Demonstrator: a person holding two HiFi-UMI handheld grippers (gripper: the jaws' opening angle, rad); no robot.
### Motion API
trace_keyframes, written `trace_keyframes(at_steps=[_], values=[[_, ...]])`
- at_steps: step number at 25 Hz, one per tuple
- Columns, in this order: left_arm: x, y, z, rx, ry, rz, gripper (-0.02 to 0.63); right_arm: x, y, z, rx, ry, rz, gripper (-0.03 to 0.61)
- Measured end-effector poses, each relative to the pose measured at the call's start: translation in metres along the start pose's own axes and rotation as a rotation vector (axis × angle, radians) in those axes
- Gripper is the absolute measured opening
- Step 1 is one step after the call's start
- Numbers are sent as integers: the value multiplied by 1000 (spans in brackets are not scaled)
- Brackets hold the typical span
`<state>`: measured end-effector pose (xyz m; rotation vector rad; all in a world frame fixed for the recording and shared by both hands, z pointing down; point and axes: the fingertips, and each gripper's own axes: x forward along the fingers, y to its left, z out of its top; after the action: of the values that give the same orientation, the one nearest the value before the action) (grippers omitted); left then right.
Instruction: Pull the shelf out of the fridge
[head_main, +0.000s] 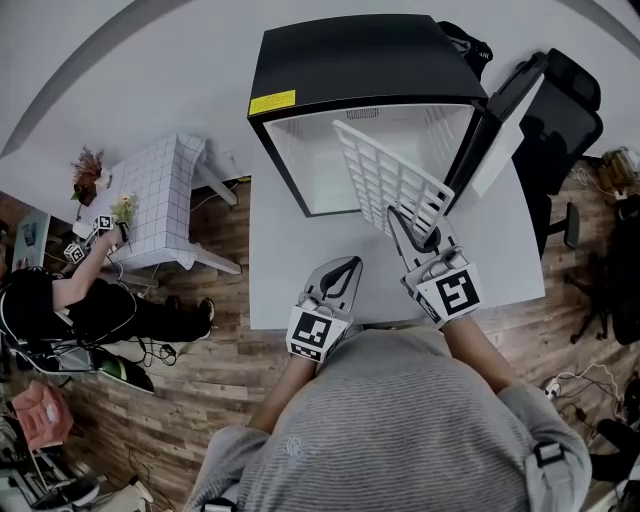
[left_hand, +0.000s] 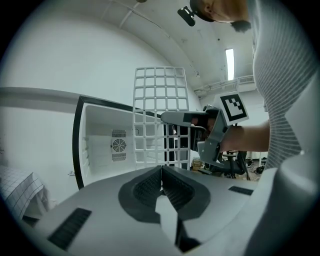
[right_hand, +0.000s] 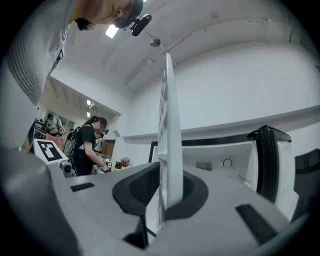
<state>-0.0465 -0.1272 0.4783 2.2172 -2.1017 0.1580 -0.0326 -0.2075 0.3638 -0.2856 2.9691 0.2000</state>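
Right gripper (right_hand: 167, 194) pinches the shelf (right_hand: 168, 120), its long axis upright.

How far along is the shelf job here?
Done: the fridge door is open, and the shelf is lifted and tipped on edge in front of the opening. In hand: the right gripper is shut on the shelf's near edge; the left gripper is shut and empty. Left: drawing the far end fully clear, which can't be confirmed yet.

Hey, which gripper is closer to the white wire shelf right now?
Right. The right gripper is clamped on the shelf edge; the left gripper is shut, empty, beside it and clear of the shelf.
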Motion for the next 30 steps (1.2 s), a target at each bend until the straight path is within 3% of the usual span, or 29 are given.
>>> trace_keyframes(at_steps=[11,30], values=[[7,-10,-4,-6,8,-10,11,4,-8,41,-31,-84,21,35],[4,-11,-4,-7,2,-12,11,8,3,50,-9,-93,54,35]])
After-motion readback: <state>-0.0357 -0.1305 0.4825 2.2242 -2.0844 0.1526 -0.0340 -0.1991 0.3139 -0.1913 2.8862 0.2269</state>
